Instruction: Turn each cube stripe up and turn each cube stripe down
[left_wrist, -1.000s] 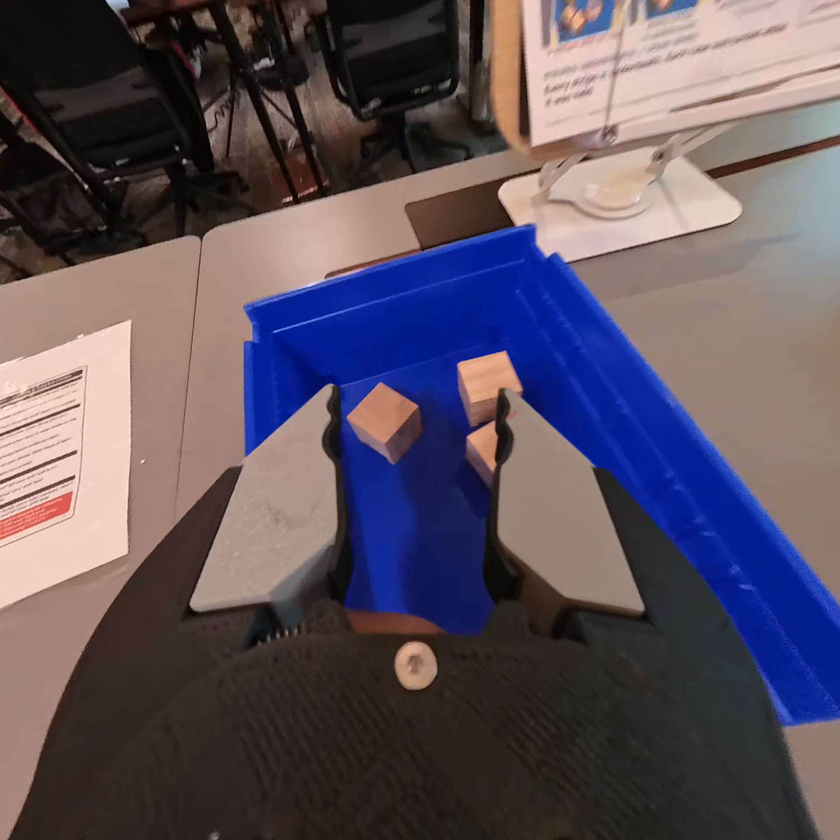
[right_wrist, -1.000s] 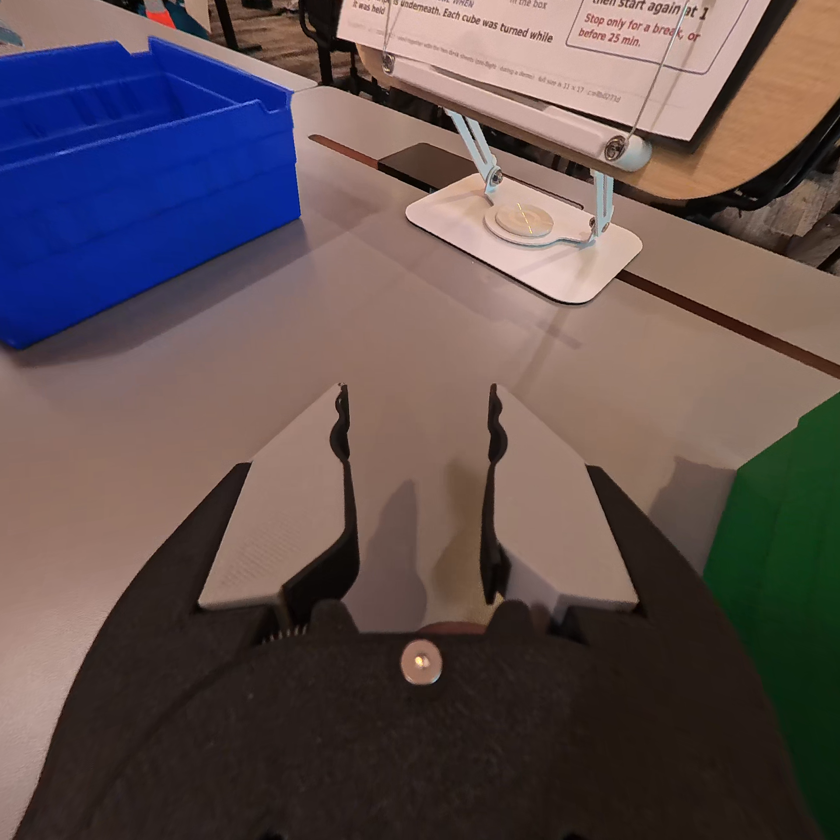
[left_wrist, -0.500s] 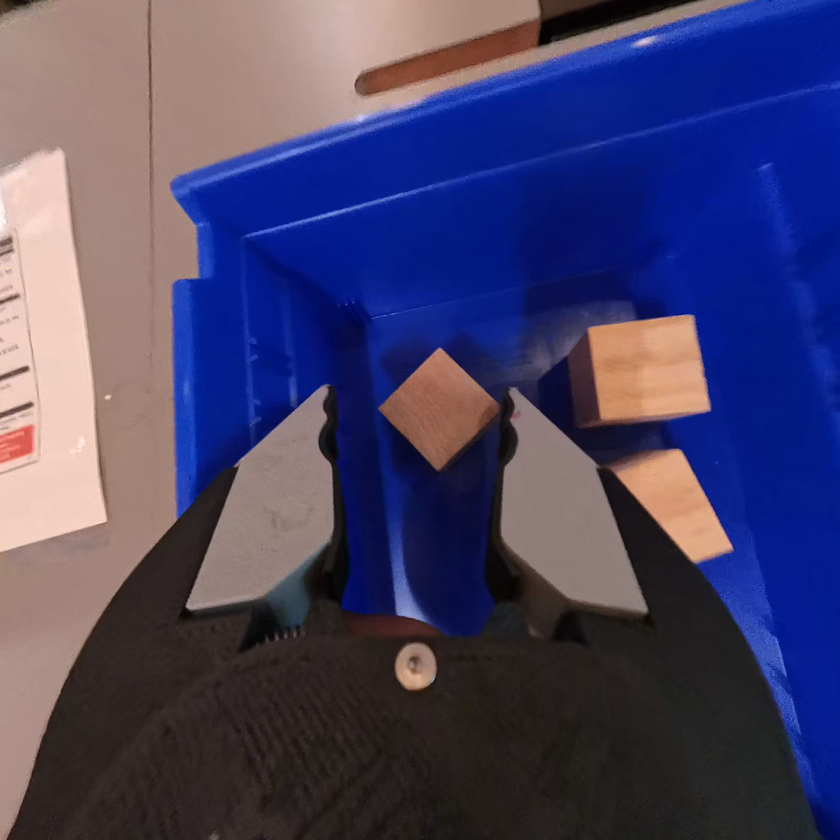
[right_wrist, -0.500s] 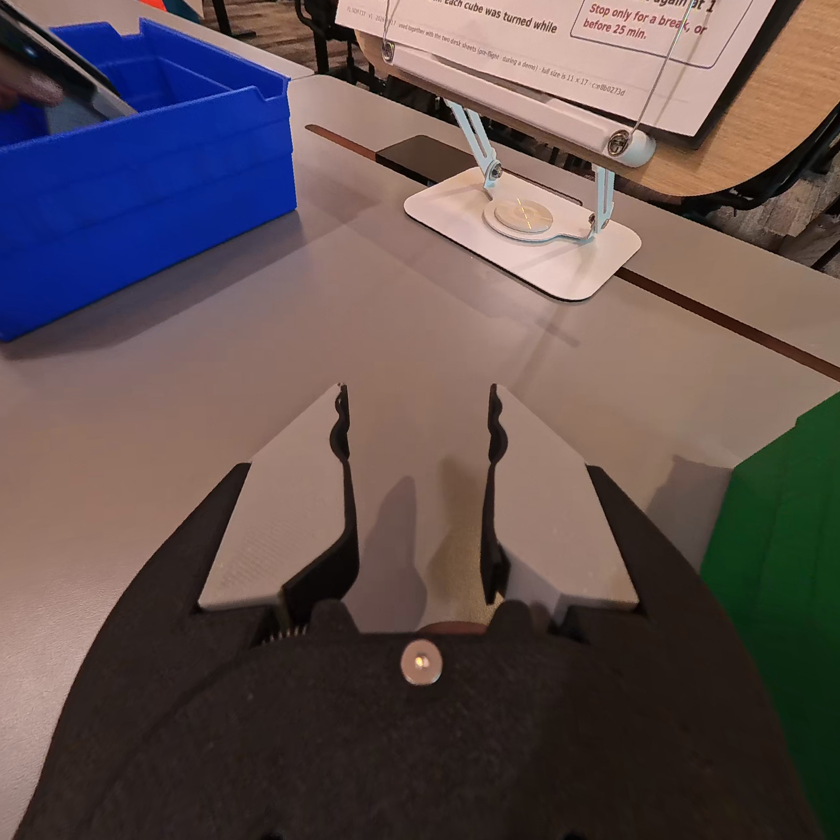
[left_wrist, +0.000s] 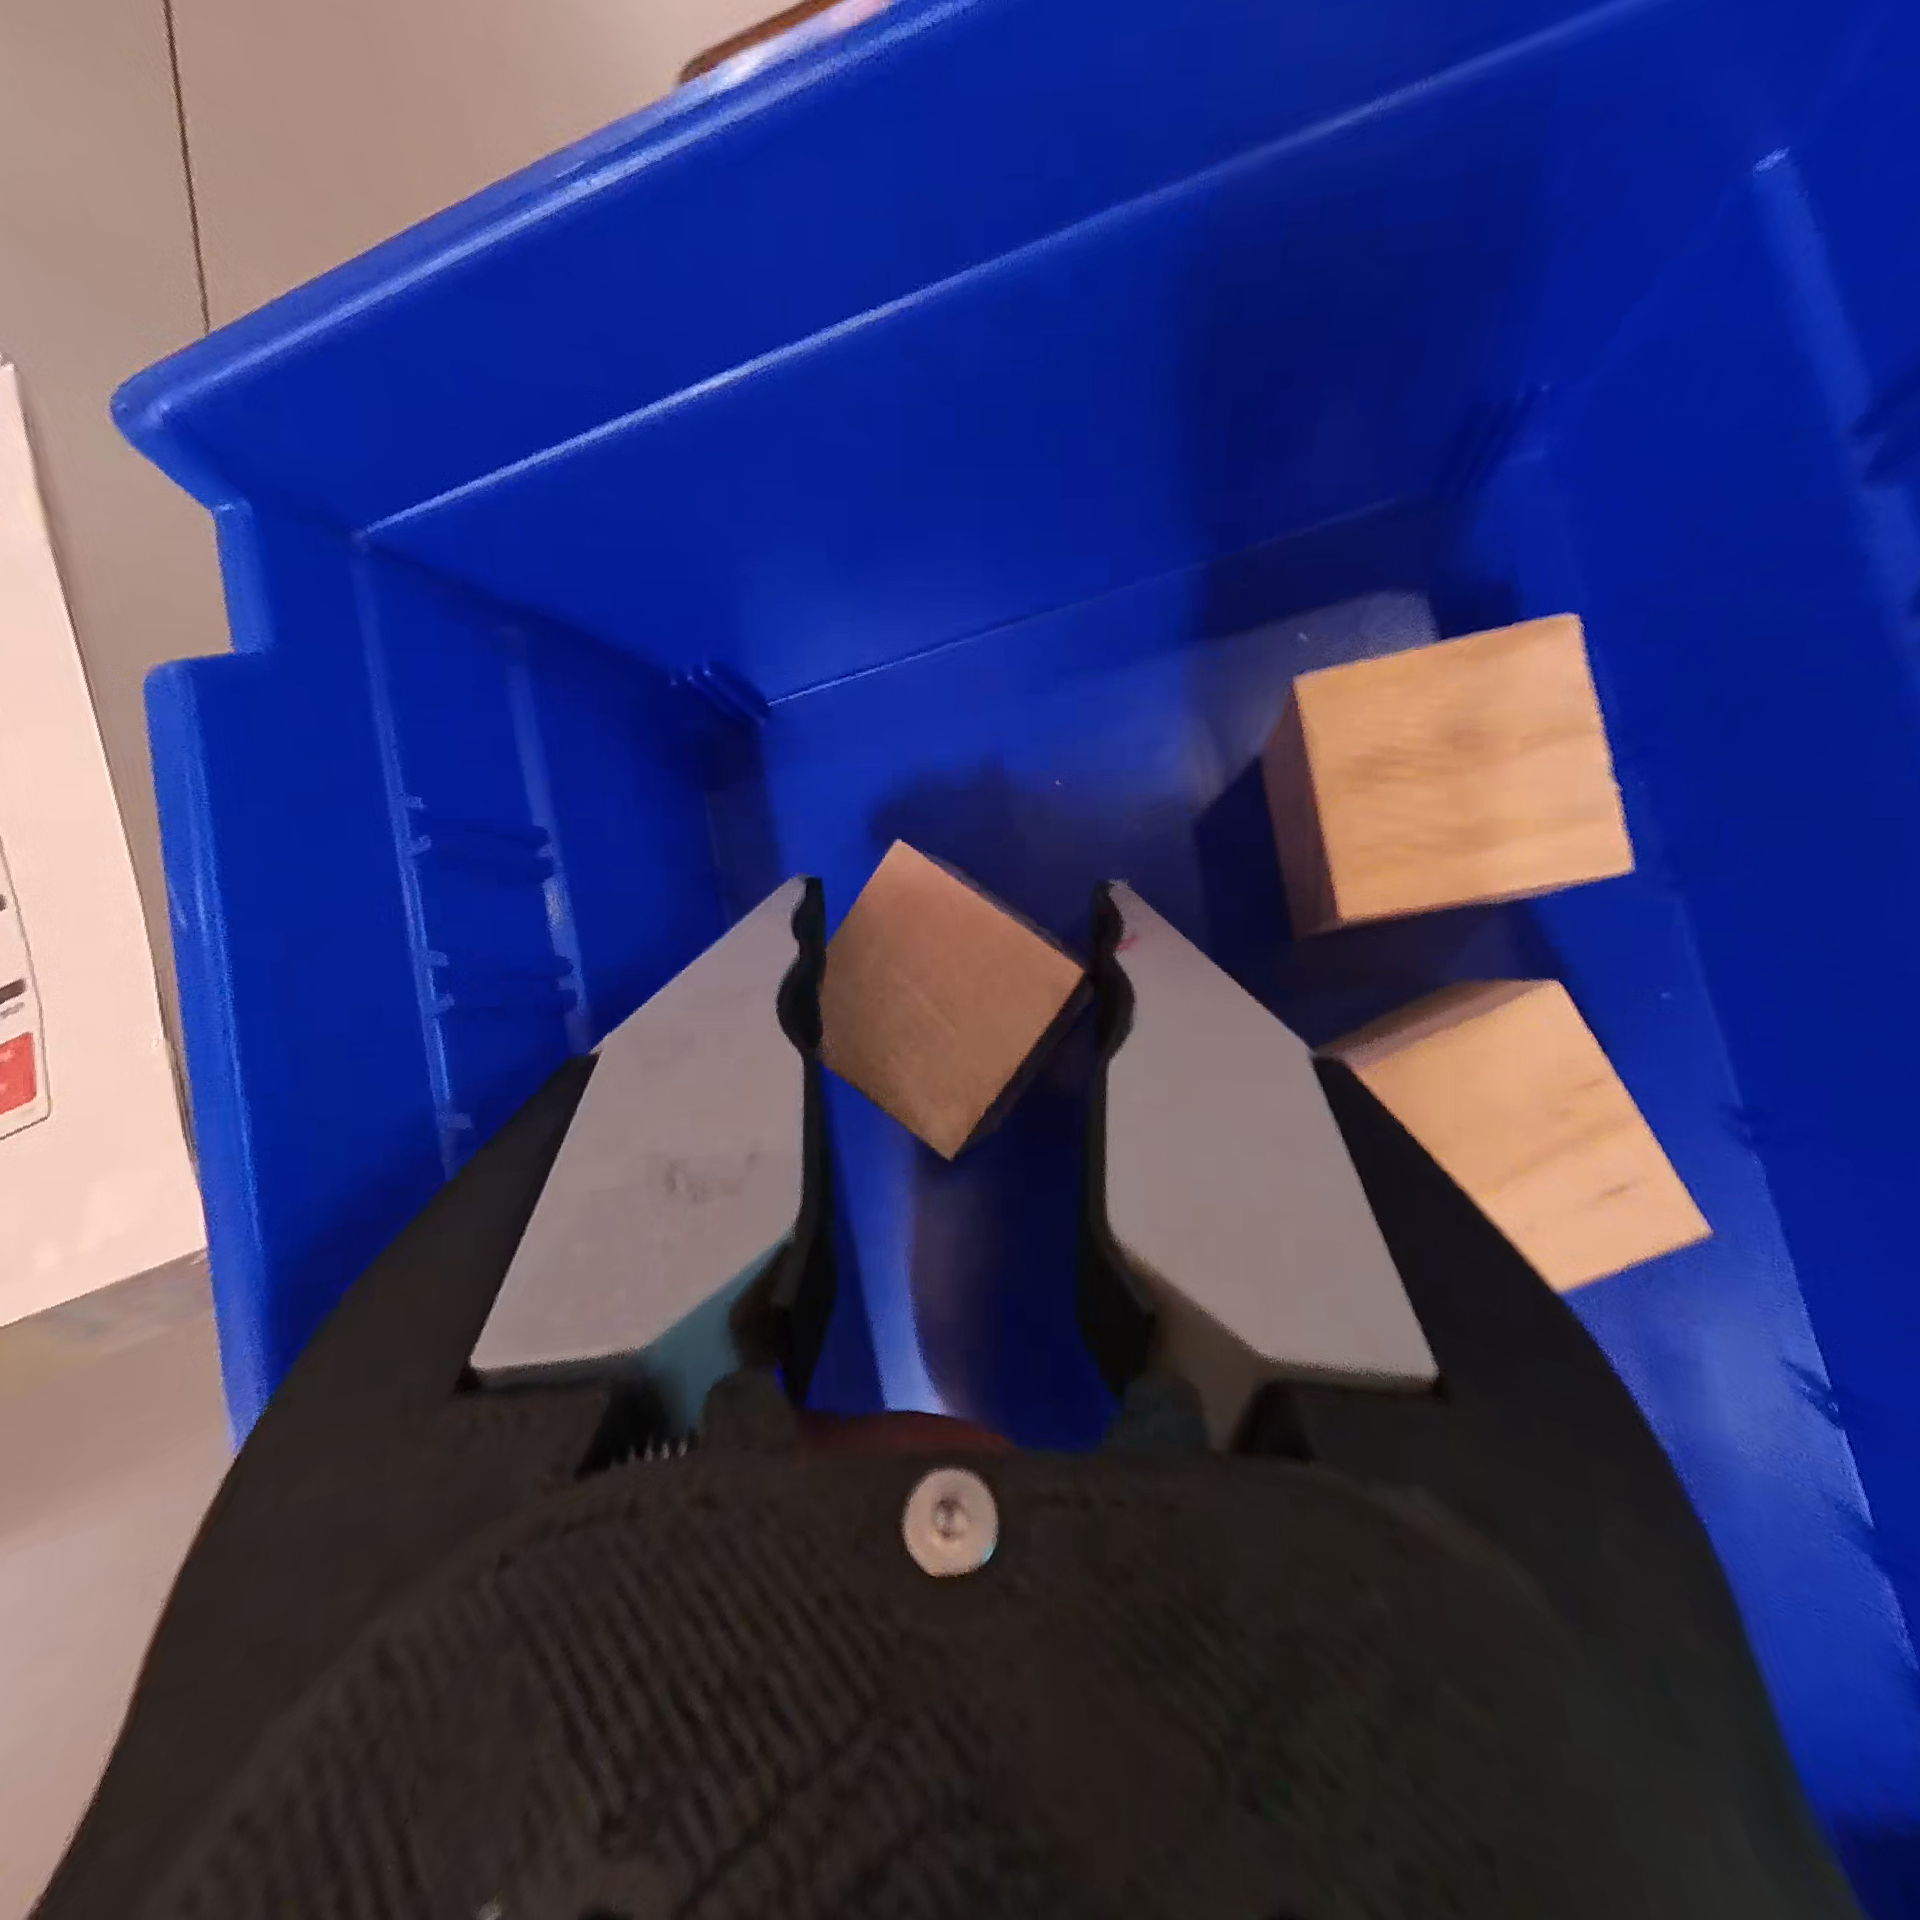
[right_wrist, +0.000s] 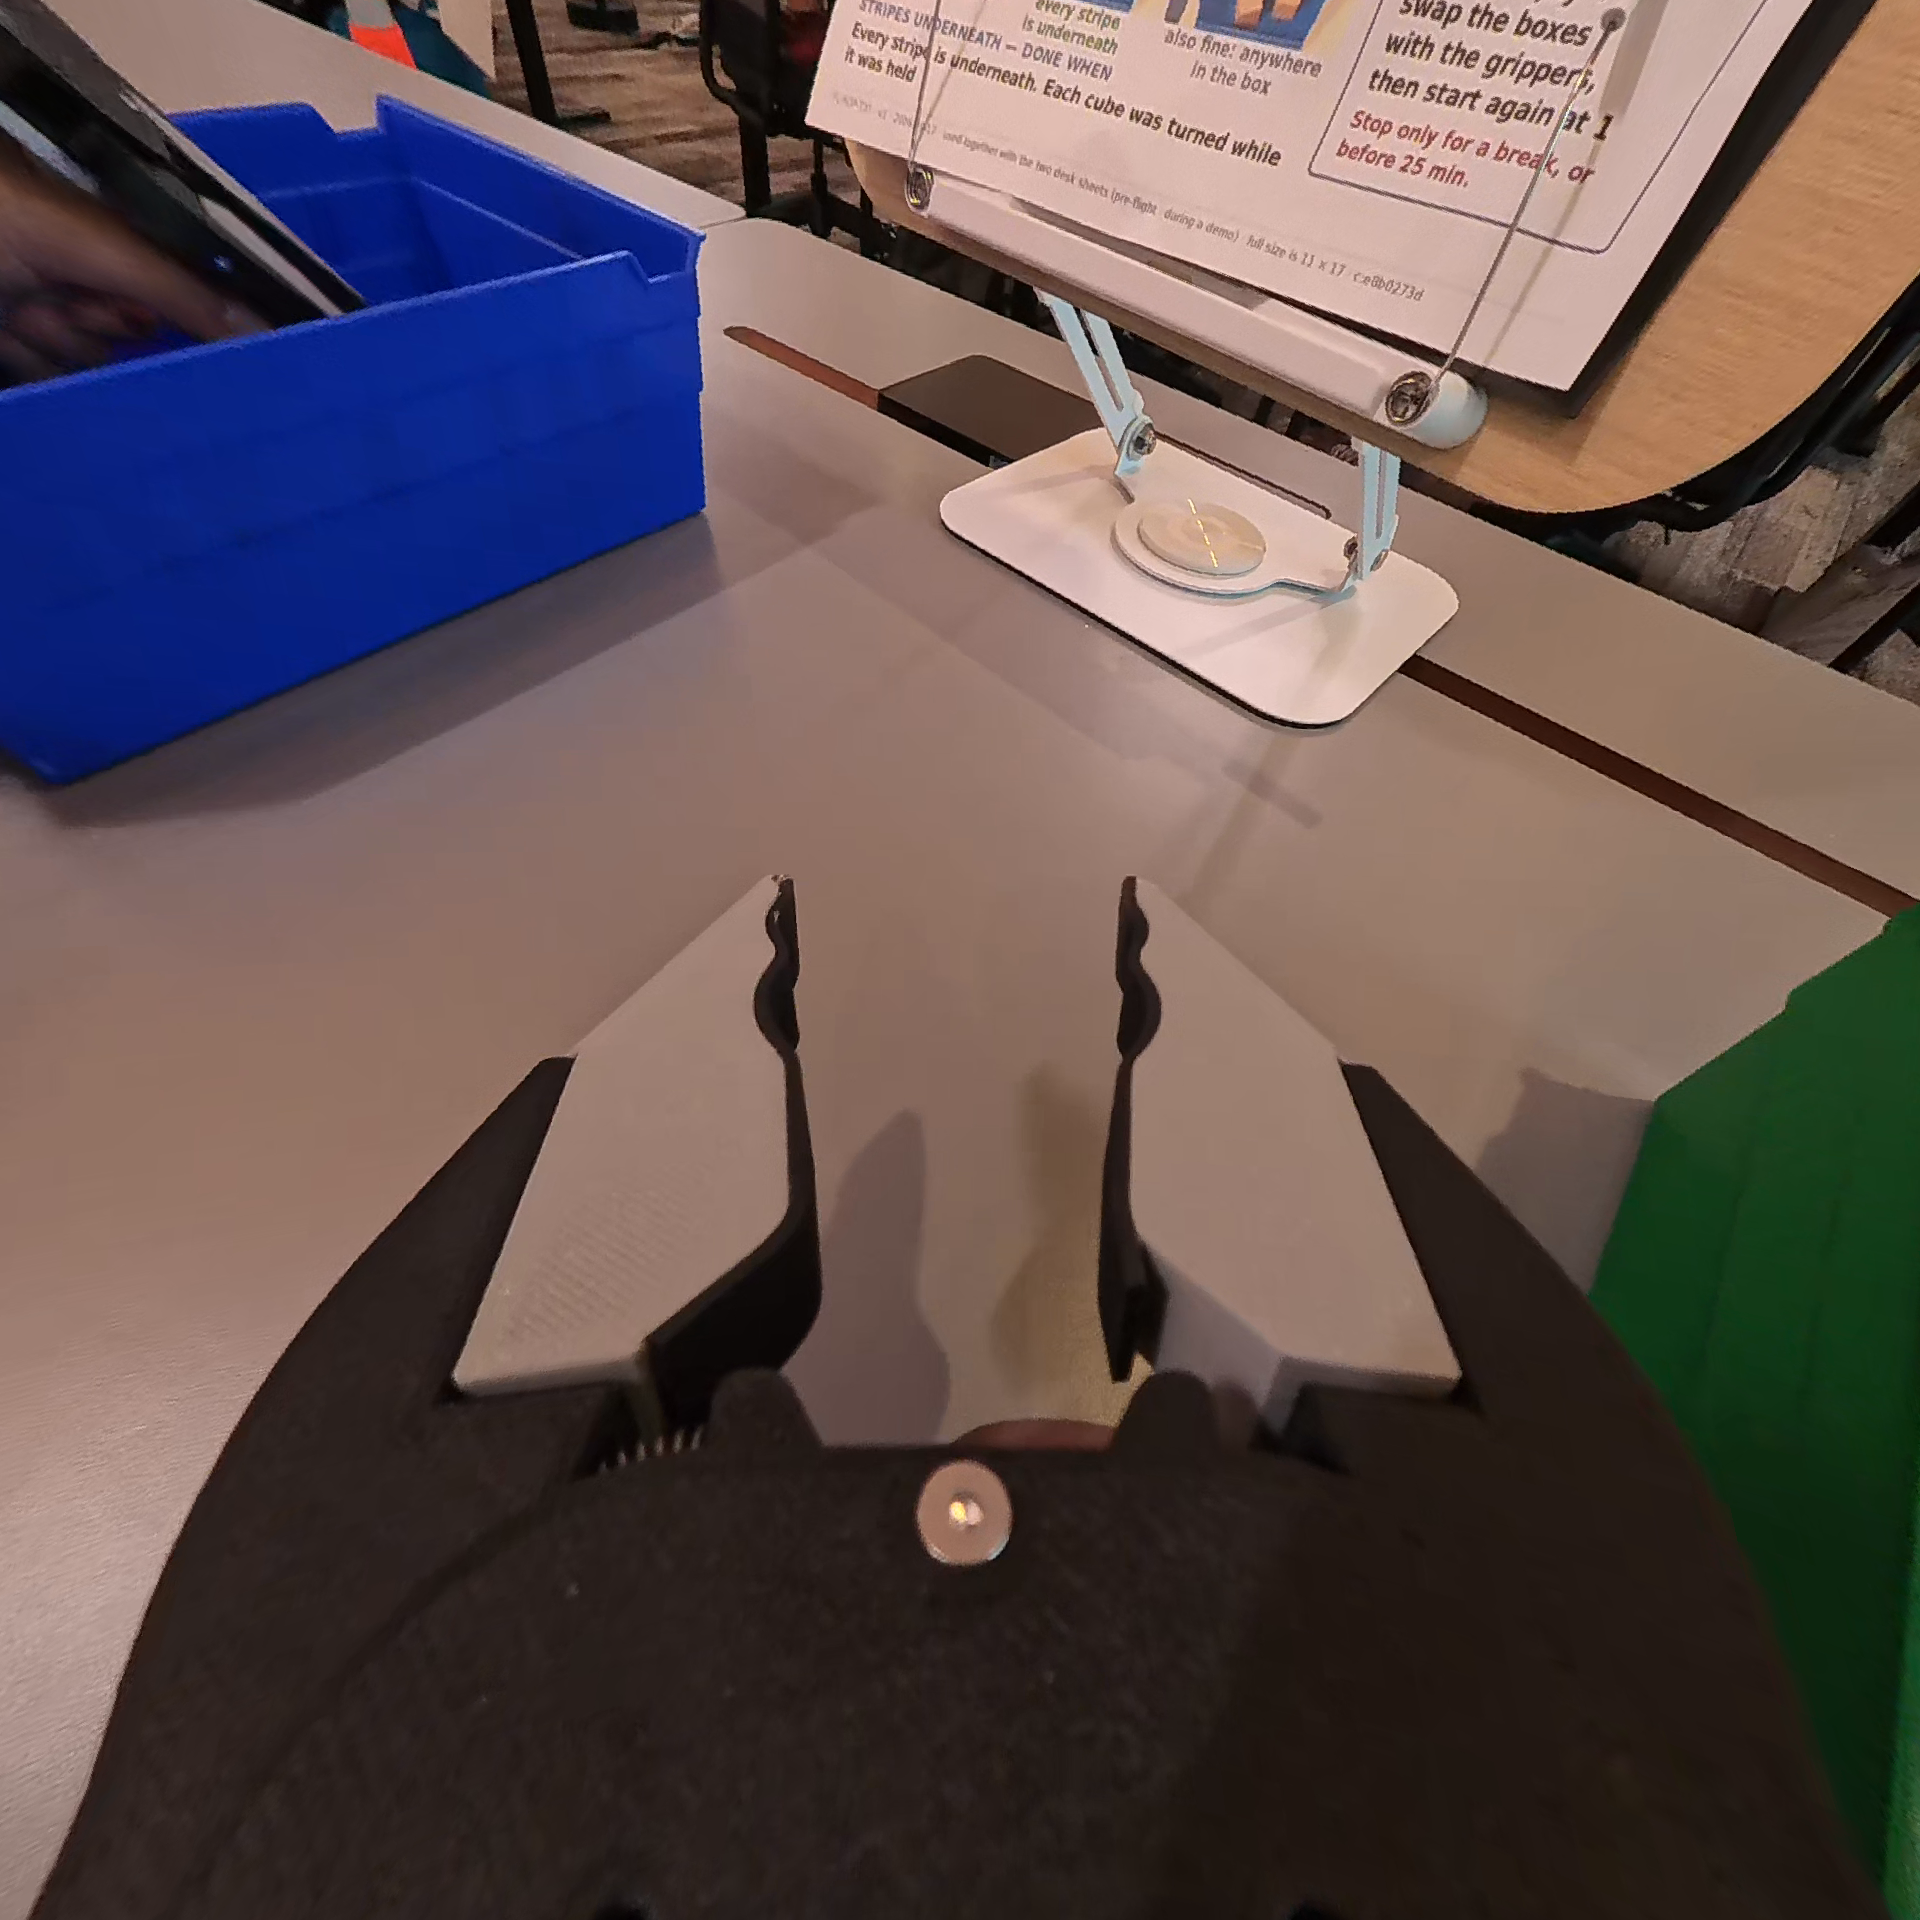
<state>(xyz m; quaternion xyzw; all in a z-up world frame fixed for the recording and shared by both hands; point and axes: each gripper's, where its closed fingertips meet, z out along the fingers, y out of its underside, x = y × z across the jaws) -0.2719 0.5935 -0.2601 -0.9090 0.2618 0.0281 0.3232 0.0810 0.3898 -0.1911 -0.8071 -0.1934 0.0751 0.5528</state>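
At frame centre, we bracket the diagonal cube (left_wrist: 940, 1013) with our spread left gripper (left_wrist: 954, 971) to lift and turn it, while our right gripper (right_wrist: 954, 961) hangs spread and empty over the table (right_wrist: 364, 935).

We see a smooth grey table (right_wrist: 935, 790) with a dark brown seam running across its far part. On it rest a deep blue plastic bin (right_wrist: 343, 488) at the left, the flat white base of a document stand (right_wrist: 1226, 613) farther back, and a green plastic box (right_wrist: 1797, 1351) at the right edge. A white printed sheet (left_wrist: 62, 935) lies flat just left of the bin.
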